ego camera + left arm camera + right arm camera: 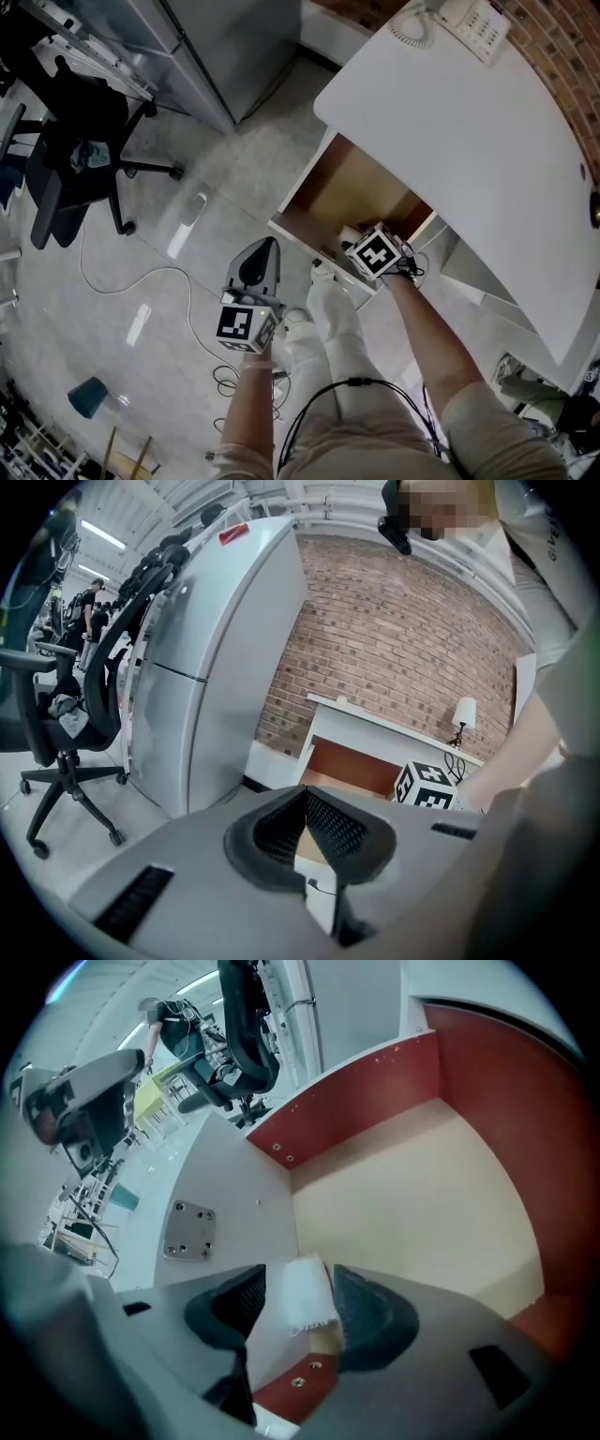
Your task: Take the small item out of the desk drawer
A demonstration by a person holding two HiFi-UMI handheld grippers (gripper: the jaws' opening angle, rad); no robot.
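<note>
Only right gripper view shows white item (305,1295) between jaws.

Your right gripper (298,1302) is held out ahead with its jaws apart; your left gripper (302,799) hangs nearer you, jaws together.

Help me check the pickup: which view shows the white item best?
The right gripper view: the white item lies in the drawer between the open jaws of the right gripper. In the head view that gripper hides it; the left gripper view shows only the drawer.
</note>
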